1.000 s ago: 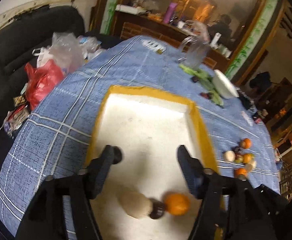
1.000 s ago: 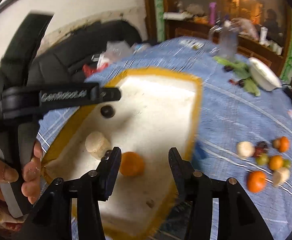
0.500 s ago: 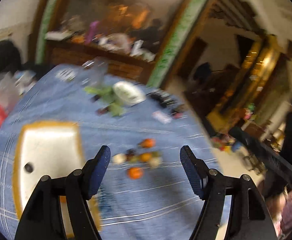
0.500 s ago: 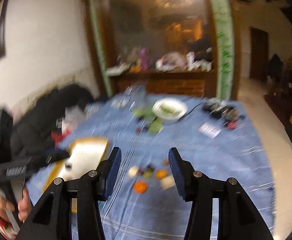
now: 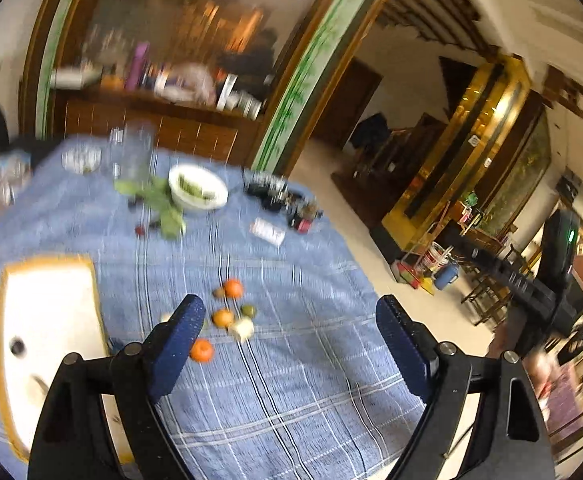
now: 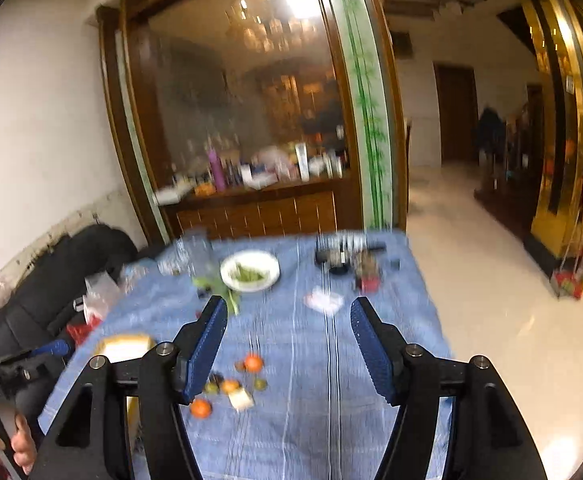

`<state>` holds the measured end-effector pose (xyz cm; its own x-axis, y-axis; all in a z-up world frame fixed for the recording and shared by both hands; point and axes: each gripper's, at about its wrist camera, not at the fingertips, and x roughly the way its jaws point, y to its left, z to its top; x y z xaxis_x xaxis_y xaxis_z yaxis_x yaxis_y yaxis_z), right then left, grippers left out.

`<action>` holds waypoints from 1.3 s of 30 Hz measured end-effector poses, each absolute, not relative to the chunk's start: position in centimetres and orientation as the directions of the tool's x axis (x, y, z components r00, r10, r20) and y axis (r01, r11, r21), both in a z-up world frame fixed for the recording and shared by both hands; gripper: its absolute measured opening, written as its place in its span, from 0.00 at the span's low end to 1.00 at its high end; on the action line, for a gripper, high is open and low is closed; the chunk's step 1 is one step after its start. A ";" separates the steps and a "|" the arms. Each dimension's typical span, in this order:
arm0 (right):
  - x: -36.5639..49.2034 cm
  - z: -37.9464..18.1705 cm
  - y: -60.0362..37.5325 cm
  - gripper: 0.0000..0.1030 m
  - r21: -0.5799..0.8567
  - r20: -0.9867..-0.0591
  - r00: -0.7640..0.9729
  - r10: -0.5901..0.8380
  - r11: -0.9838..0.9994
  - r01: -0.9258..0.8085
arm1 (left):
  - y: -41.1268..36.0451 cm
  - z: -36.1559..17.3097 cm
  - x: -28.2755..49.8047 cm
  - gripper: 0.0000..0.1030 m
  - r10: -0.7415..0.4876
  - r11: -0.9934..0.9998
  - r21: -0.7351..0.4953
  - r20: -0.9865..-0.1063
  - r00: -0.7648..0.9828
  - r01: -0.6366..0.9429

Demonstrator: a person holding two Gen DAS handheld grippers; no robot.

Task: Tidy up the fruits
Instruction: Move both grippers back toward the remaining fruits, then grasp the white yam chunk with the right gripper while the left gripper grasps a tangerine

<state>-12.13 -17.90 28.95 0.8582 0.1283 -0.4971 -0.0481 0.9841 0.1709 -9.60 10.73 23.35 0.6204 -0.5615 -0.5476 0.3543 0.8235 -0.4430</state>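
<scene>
On the blue cloth [image 5: 291,380] sits the fruit cluster [image 5: 227,320], loose, just right of the tray [image 5: 47,292]. Three oranges [image 5: 201,351] in it, one nearest me, plus a pale chunk [image 5: 243,328] and small green bits, blurred. Tray holds one dark round thing [image 5: 17,347]. Beyond the cluster, a white bowl [image 5: 197,188] with greens, leaves [image 5: 159,208] beside it. My left tongs [image 5: 287,336] hang above the cluster, spread wide, holding nothing. My right tongs [image 6: 287,344] too, spread, nothing between them, cluster [image 6: 235,384] below.
</scene>
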 end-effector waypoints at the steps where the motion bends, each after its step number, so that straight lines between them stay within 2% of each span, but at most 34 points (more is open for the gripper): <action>1: -11.5 27.0 -18.2 0.66 0.192 -0.523 0.841 0.140 0.980 -0.044 | 10.9 22.2 -9.0 0.85 -0.549 0.831 -0.447 -0.561 0.619 0.332; 6: -8.8 18.6 -18.8 0.66 0.299 -0.620 0.750 0.232 0.953 -0.047 | 12.4 17.1 -7.8 0.85 -0.378 0.920 -0.345 -0.650 0.659 0.187; 10: -6.3 11.7 -16.7 0.66 0.326 -0.698 0.658 0.282 0.944 -0.059 | 14.1 13.0 -5.7 0.84 -0.345 0.932 -0.339 -0.722 0.600 0.128; 15: -4.0 6.2 -13.6 0.61 0.348 -0.750 0.569 0.338 0.933 -0.095 | 13.6 10.1 -3.7 0.84 -0.316 0.945 -0.305 -0.764 0.562 0.116; 18: -2.6 4.6 -11.8 0.61 0.331 -0.767 0.544 0.340 0.936 -0.119 | 12.4 8.8 -3.1 0.84 -0.312 0.949 -0.275 -0.778 0.546 0.150; 20: -1.8 4.2 -10.5 0.61 0.306 -0.767 0.544 0.338 0.940 -0.152 | 11.1 7.6 -2.7 0.78 -0.308 0.951 -0.253 -0.796 0.522 0.176; 22: -1.2 3.8 -9.4 0.61 0.283 -0.774 0.539 0.332 0.943 -0.175 | 10.1 6.5 -2.4 0.63 -0.310 0.950 -0.247 -0.815 0.490 0.189; 24: -0.5 3.3 -8.6 0.61 0.272 -0.780 0.531 0.332 0.943 -0.192 | 9.2 5.3 -2.1 0.56 -0.316 0.947 -0.248 -0.830 0.459 0.205; 27: 0.8 2.6 -7.7 0.61 0.256 -0.783 0.530 0.325 0.945 -0.202 | 7.8 4.1 -2.2 0.55 -0.288 0.951 -0.197 -0.840 0.459 0.237; 31: 1.0 2.1 -7.4 0.43 0.272 -0.768 0.532 0.357 0.934 -0.233 | 6.8 3.2 -1.9 0.55 -0.241 0.958 -0.129 -0.846 0.475 0.257; 39: 0.5 2.3 -8.3 0.42 0.323 -0.737 0.547 0.397 0.918 -0.232 | 4.9 1.8 -0.4 0.55 -0.205 0.959 -0.073 -0.847 0.491 0.274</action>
<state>0.52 -8.33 2.25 0.5470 0.3974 -0.7368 -0.2319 0.9176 0.3227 -0.41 4.92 1.82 0.4913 -0.2049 -0.8465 0.2740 0.9589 -0.0731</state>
